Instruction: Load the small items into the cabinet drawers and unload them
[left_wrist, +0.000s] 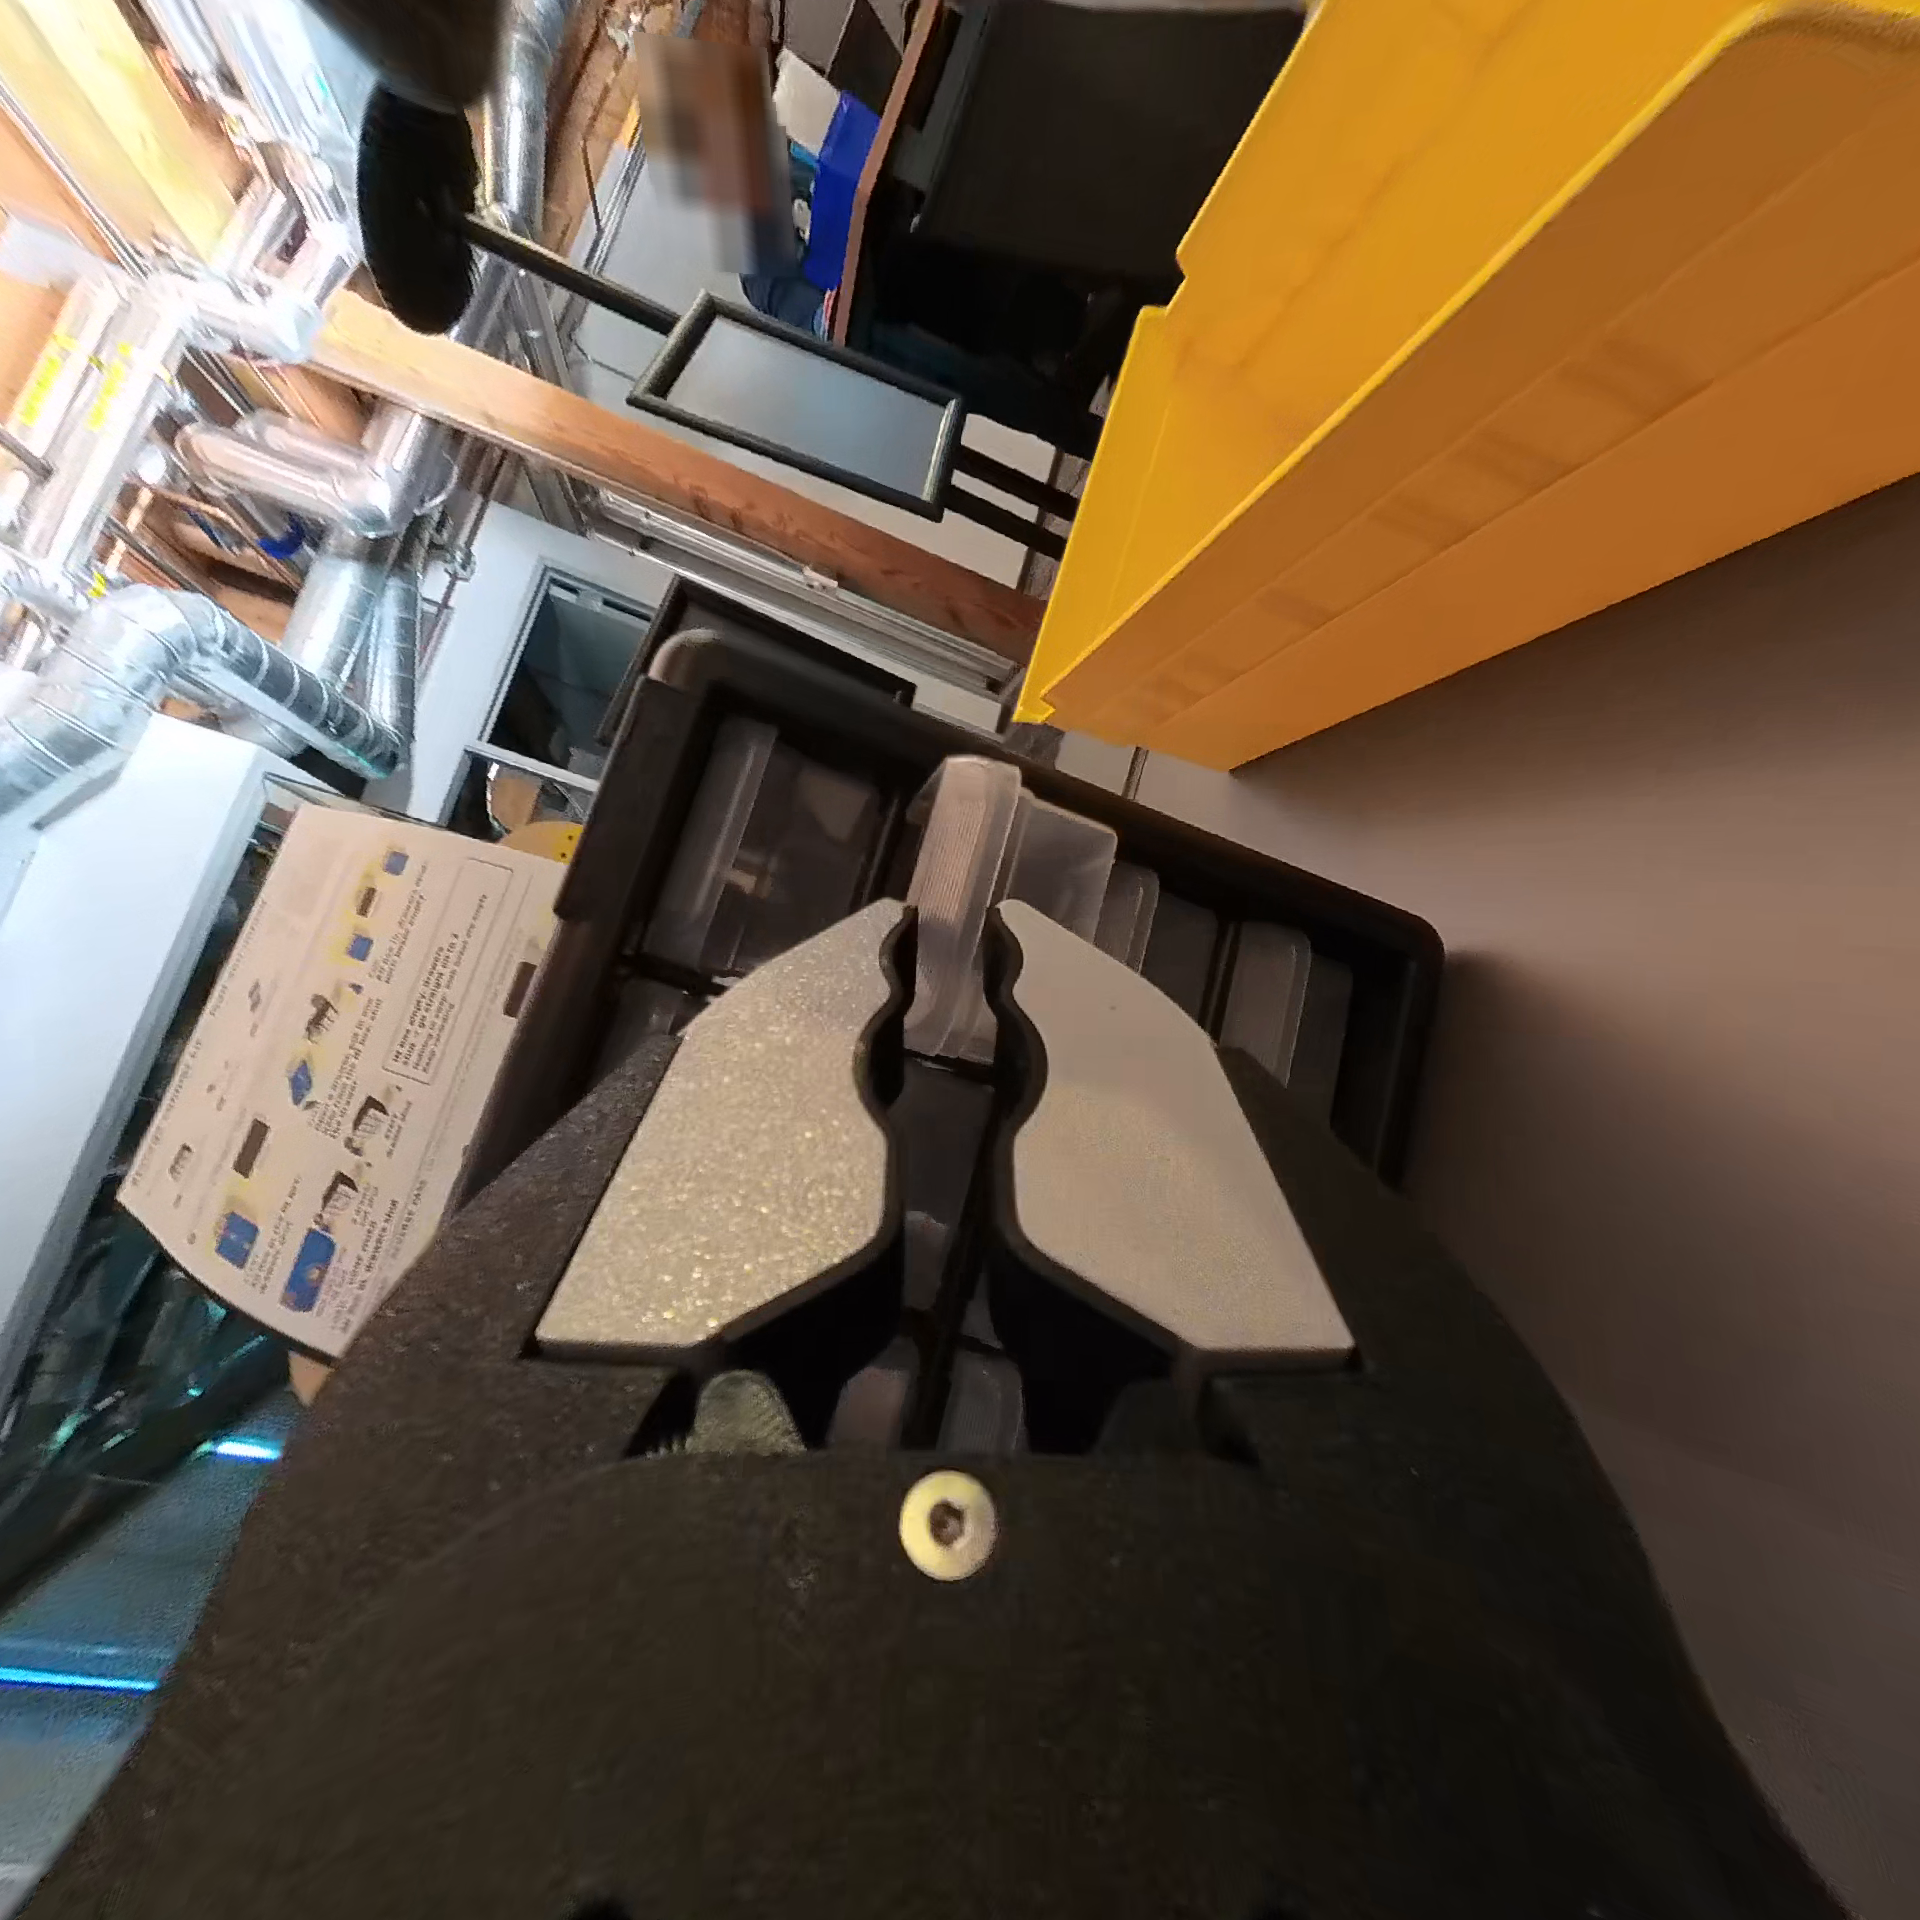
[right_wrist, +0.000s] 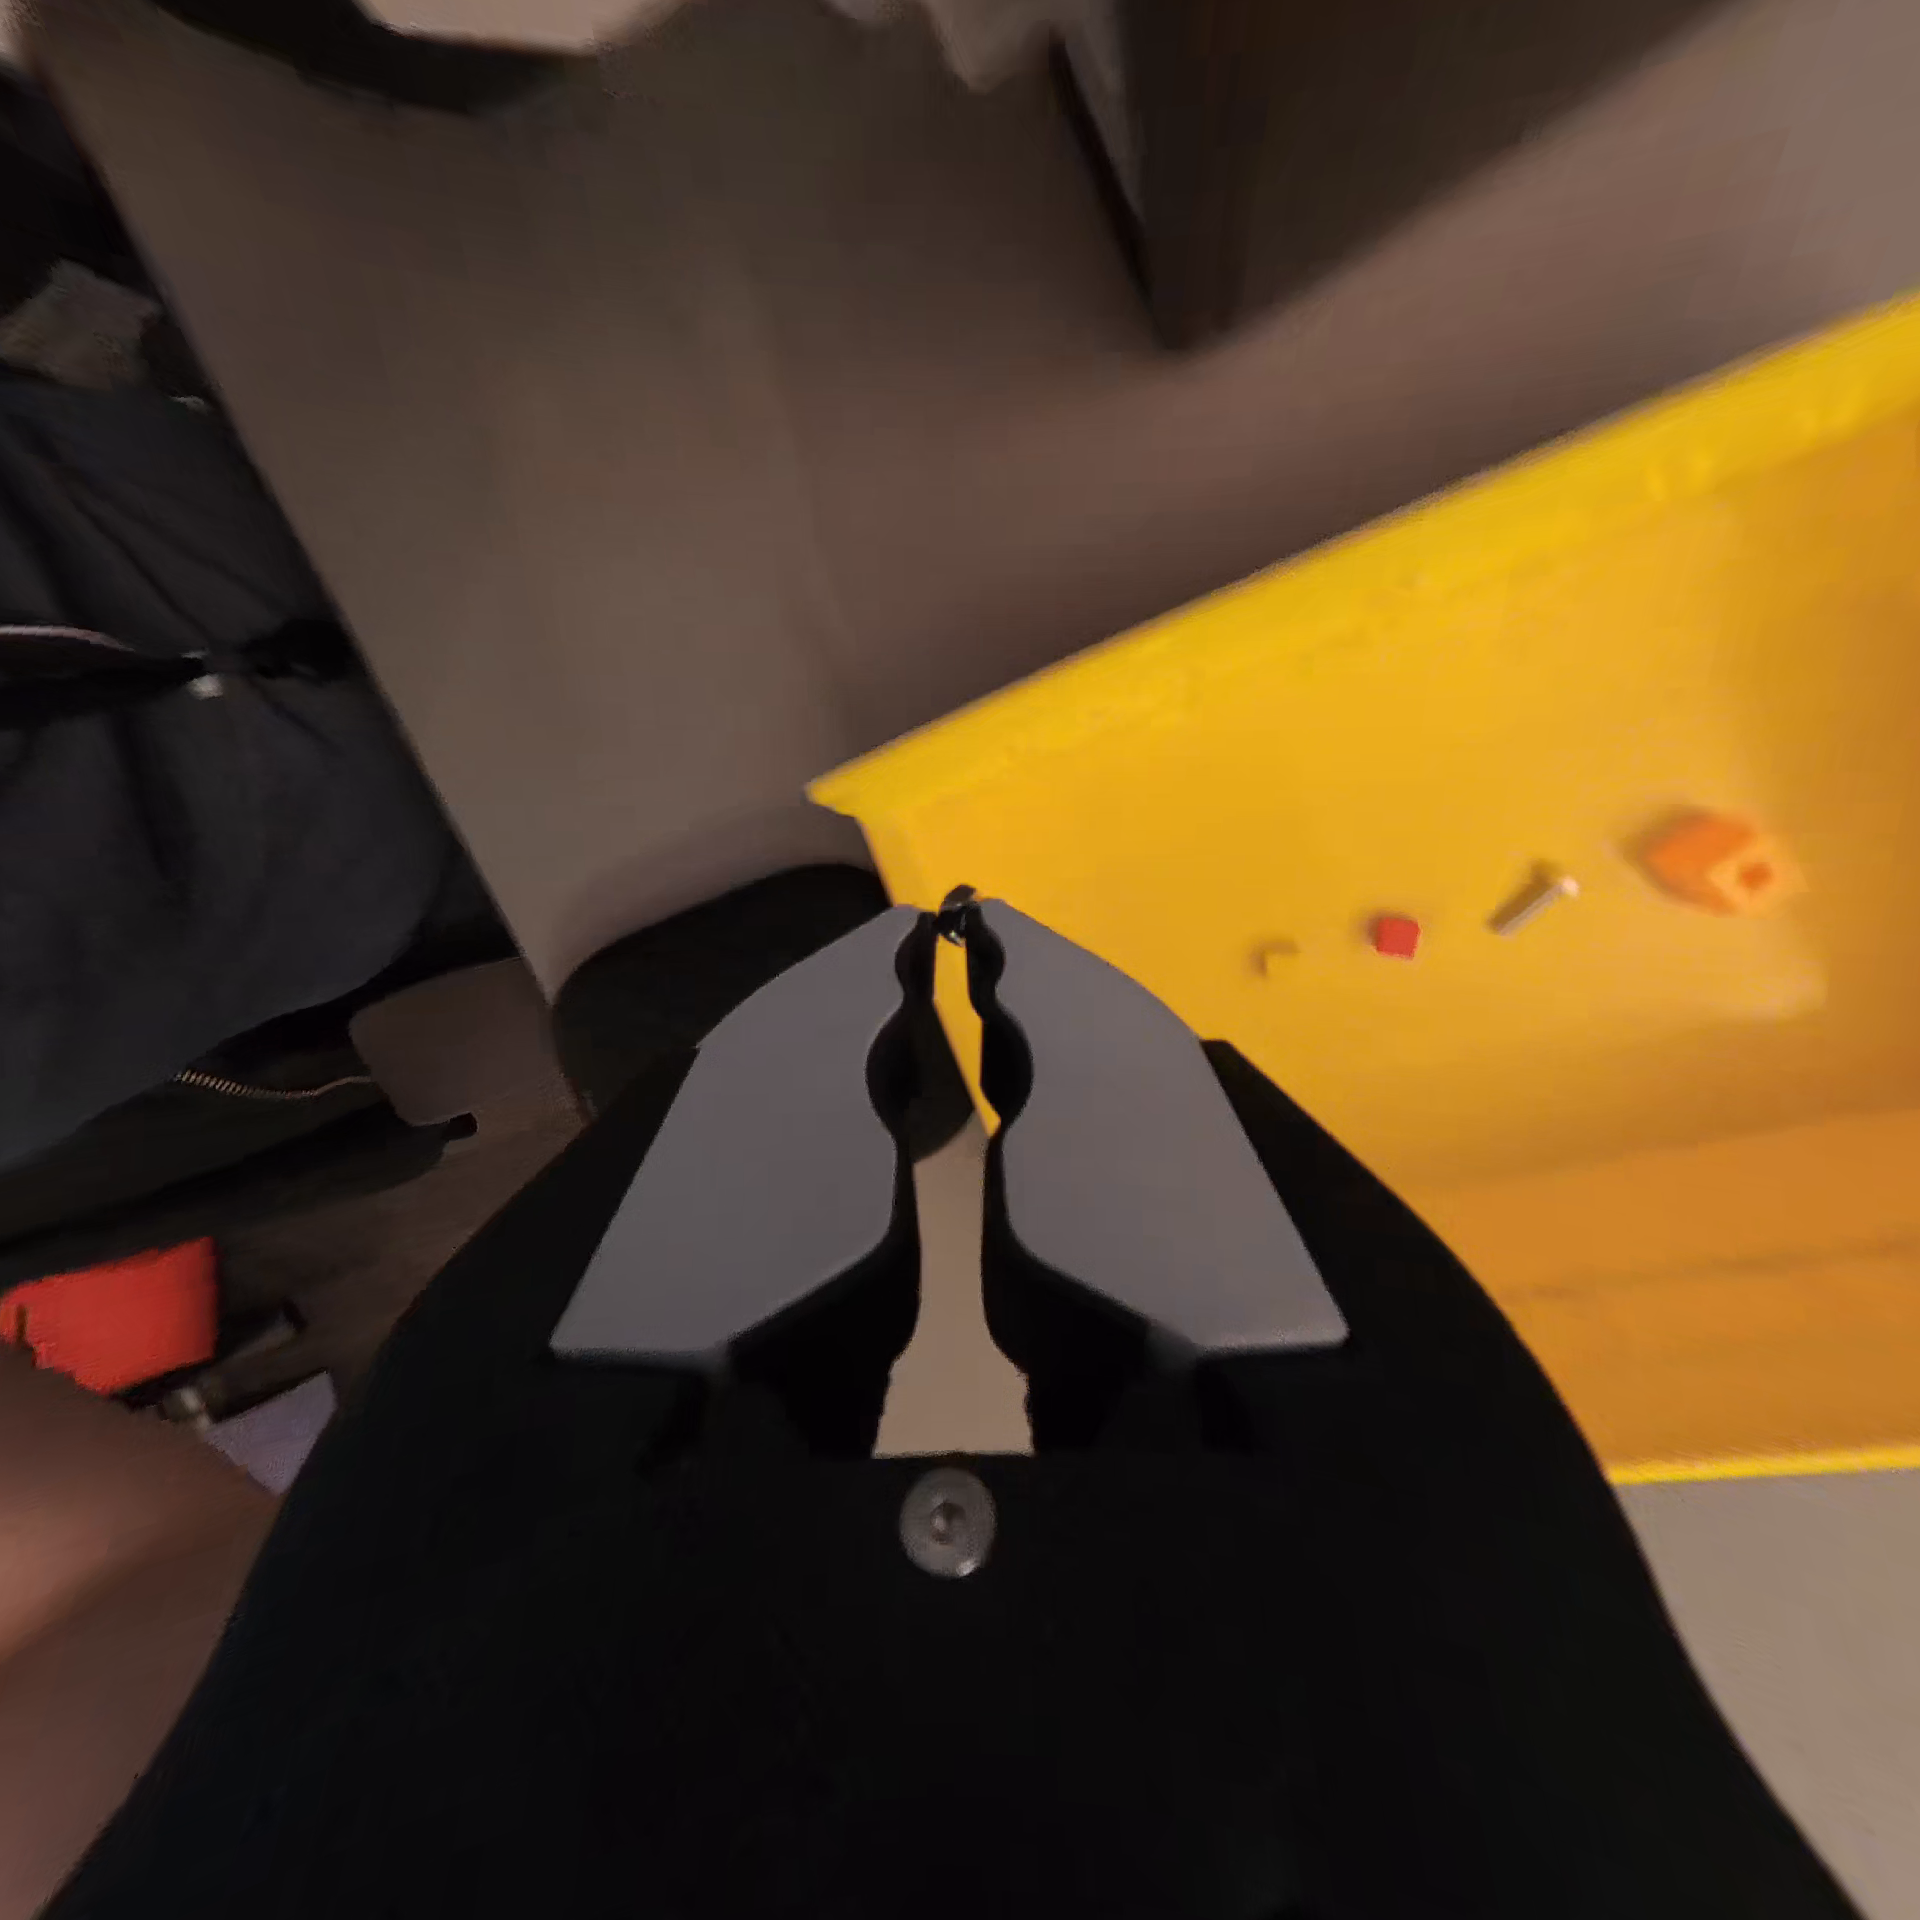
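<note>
The left gripper (left_wrist: 954, 961) clamps the clear drawer handle (left_wrist: 961, 868) of the black cabinet (left_wrist: 1382, 956) on the worktop (left_wrist: 1662, 935). The right gripper (right_wrist: 954, 925) pinches a tiny dark item (right_wrist: 956, 914) beside the yellow bin (right_wrist: 1455, 1091); best pull the drawer straight and keep the pinch firm

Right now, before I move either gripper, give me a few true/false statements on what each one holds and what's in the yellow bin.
1. The left gripper is shut on a clear drawer handle. True.
2. The right gripper is wide open and empty. False: it pinches a tiny dark item at its tips.
3. The yellow bin is empty. False: an orange block, a red cube and a metal pin lie in it.
4. The cabinet is black. True.
</note>
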